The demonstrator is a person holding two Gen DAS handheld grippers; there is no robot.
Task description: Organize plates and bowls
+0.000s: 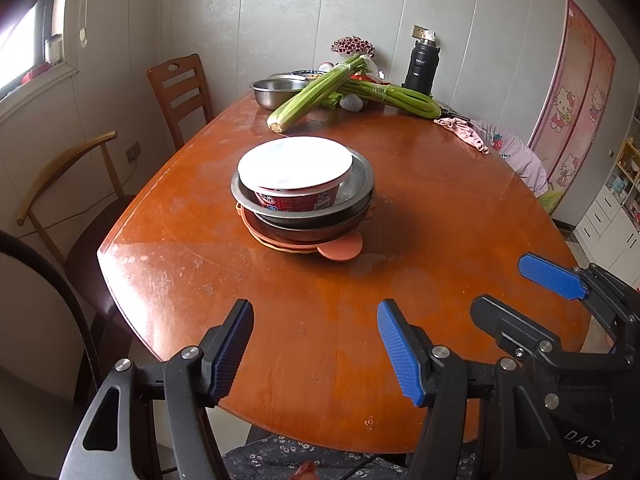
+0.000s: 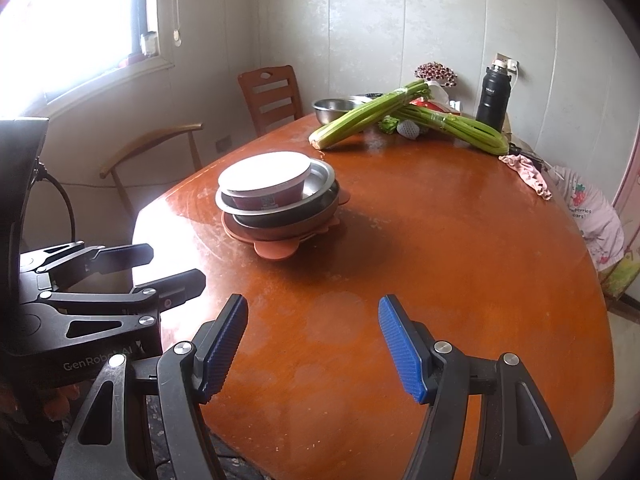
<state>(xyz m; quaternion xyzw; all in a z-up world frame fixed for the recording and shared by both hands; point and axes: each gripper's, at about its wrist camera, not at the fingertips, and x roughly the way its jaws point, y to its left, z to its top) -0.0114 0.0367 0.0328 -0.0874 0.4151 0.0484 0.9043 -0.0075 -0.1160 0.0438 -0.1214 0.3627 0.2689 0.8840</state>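
orange table (image 1: pixel 400 208): dish stack (image 1: pixel 304 200), celery (image 1: pixel 316 94), steel bowl (image 1: pixel 274 92)

- The left wrist view looks forward and downward over the near edge of the desk (image 1: pixel 440 208), between its own claw fingers.
- The right wrist view stands just to its right and faces the same way.
- Both share the dish stack (image 1: pixel 302 192) (image 2: pixel 278 200).

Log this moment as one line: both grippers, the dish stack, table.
left gripper: open, empty | right gripper: open, empty | dish stack: untouched, mid-table, noodle cup on top | table: celery far end
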